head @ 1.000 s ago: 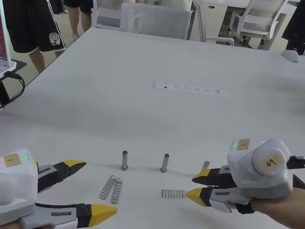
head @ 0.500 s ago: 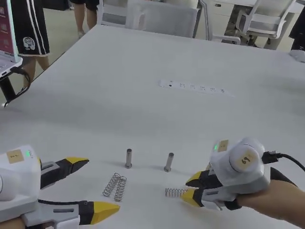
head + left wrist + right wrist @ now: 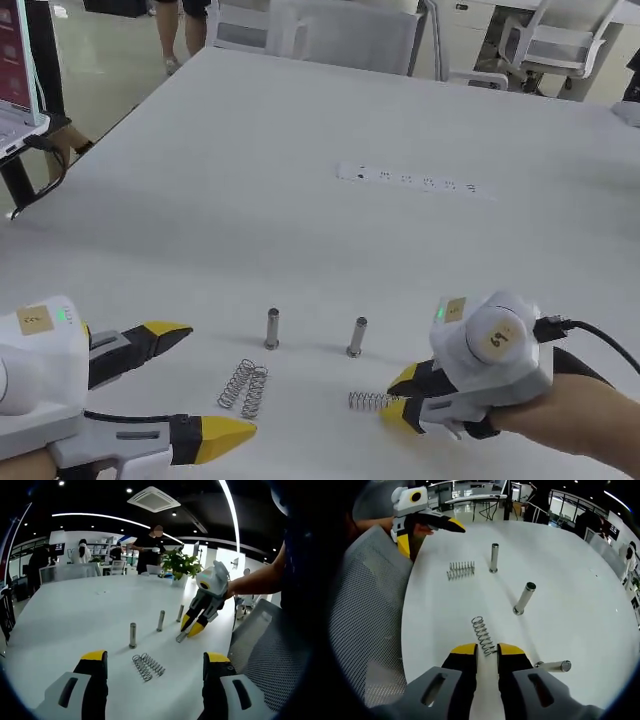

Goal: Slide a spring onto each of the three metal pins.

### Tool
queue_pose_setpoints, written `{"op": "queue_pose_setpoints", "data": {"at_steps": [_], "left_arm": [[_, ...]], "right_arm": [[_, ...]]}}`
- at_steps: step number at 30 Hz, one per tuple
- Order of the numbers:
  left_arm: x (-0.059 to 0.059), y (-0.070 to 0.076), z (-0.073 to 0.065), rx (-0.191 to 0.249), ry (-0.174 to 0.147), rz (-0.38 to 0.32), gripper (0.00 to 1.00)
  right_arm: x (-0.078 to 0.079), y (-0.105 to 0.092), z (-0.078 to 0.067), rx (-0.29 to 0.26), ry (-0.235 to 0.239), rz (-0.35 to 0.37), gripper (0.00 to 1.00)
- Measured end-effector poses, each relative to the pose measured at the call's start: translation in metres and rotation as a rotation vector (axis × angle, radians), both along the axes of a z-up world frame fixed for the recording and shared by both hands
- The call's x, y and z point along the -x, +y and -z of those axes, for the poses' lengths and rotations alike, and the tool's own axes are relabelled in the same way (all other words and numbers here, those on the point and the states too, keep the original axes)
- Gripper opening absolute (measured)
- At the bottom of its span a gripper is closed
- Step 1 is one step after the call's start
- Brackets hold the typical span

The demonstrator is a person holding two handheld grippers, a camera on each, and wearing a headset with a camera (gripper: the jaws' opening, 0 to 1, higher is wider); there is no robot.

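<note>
Two metal pins stand upright on the white table. The third pin is just right of my right gripper. That gripper's jaws stand narrowly open, with the near end of a single spring lying between the tips on the table. Two more springs lie side by side in front of the left pin. My left gripper hovers wide open at the table's near left, short of the spring pair, with nothing in it.
A white power strip lies farther back on the table. Chairs stand along the far edge and a laptop sits at the left. A mesh chair is close behind the near table edge.
My right gripper has slid left to the single spring, so its tips now flank the spring's end and its body covers the third pin. The left gripper has barely moved.
</note>
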State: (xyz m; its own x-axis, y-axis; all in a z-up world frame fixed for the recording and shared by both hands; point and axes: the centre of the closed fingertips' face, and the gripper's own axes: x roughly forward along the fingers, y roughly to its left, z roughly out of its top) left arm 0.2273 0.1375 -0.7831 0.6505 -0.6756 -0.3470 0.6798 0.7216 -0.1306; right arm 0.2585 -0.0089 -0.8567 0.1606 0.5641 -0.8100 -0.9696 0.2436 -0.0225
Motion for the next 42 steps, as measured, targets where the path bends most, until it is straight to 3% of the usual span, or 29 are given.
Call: {"op": "queue_pose_setpoints", "data": {"at_steps": [18, 26, 36, 42], "left_arm": [[0.004, 0.000, -0.002, 0.001, -0.004, 0.008, 0.74], [0.006, -0.003, -0.002, -0.003, -0.002, 0.018, 0.74], [0.005, -0.009, -0.009, -0.003, -0.013, 0.037, 0.73], [0.010, -0.022, -0.005, -0.014, -0.005, 0.086, 0.72]], "right_arm": [[0.004, -0.002, 0.002, 0.038, -0.037, -0.042, 0.10], [0.005, 0.000, 0.000, 0.025, -0.031, -0.040, 0.10], [0.007, 0.004, -0.014, -0.001, -0.018, -0.021, 0.09], [0.009, 0.005, -0.021, -0.010, -0.011, -0.018, 0.09]]}}
